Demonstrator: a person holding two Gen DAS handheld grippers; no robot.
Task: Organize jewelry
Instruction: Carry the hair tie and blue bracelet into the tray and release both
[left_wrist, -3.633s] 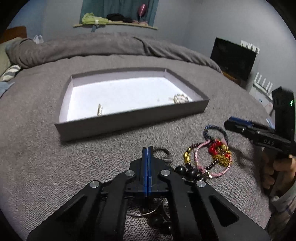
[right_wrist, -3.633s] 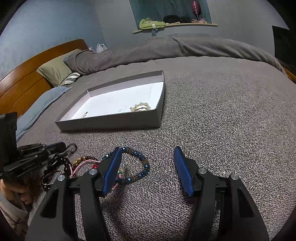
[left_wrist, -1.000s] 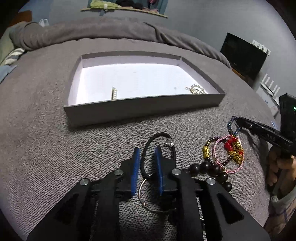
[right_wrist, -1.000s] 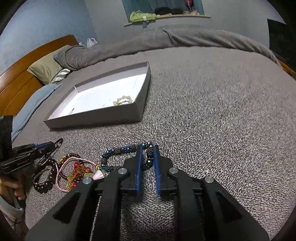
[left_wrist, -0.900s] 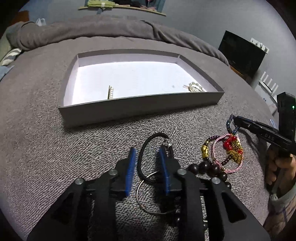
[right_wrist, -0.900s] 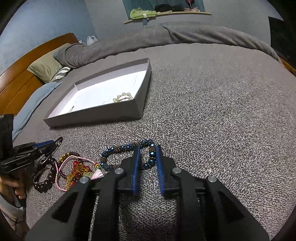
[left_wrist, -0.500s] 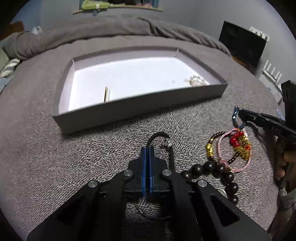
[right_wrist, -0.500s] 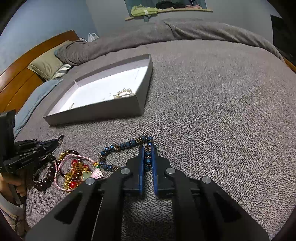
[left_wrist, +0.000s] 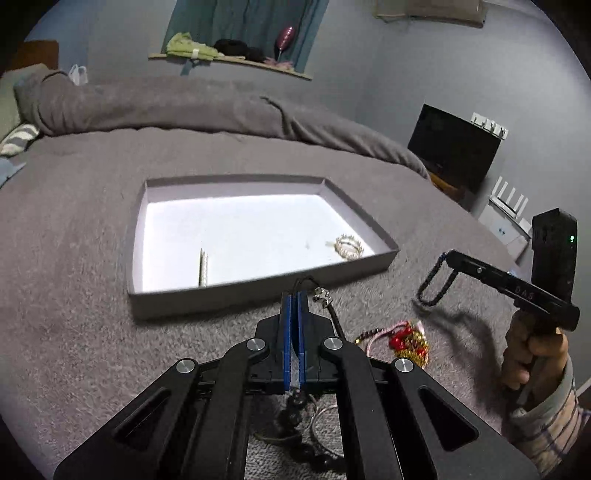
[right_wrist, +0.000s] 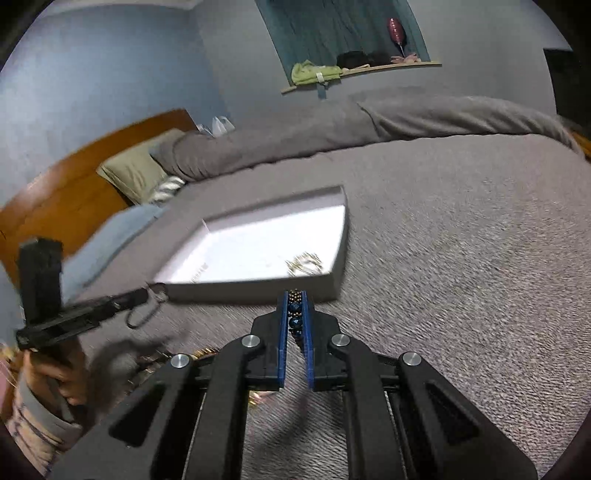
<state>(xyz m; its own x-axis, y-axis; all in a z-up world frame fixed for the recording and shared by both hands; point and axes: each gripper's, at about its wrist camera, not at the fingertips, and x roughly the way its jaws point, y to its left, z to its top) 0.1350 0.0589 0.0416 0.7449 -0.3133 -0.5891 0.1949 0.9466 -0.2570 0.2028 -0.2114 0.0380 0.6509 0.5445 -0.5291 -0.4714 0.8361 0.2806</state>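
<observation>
My left gripper (left_wrist: 294, 295) is shut on a black cord bracelet (left_wrist: 334, 315) with a small silver charm, held above the grey blanket. In the right wrist view this cord bracelet (right_wrist: 142, 315) dangles as a loop from the left gripper (right_wrist: 146, 293). My right gripper (right_wrist: 296, 295) is shut on a blue bead bracelet (right_wrist: 295, 321), which hangs from the right gripper (left_wrist: 447, 254) in the left wrist view. Just beyond both stands a shallow grey tray (left_wrist: 221, 295) with a white floor, holding a pearl bracelet (left_wrist: 349, 247) and a short pale strip (left_wrist: 203, 266).
A heap of red, gold and pink bracelets (left_wrist: 406, 339) lies on the blanket right of my left fingers. Dark beads (left_wrist: 295, 402) and a metal ring (left_wrist: 321, 428) lie under them. A rolled duvet (left_wrist: 184, 107) and pillows (right_wrist: 136, 173) lie behind the tray.
Both grippers closed on their bracelets and rose, lifting the black cord and the blue beads off the blanket. The tray now sits lower and farther off in both views.
</observation>
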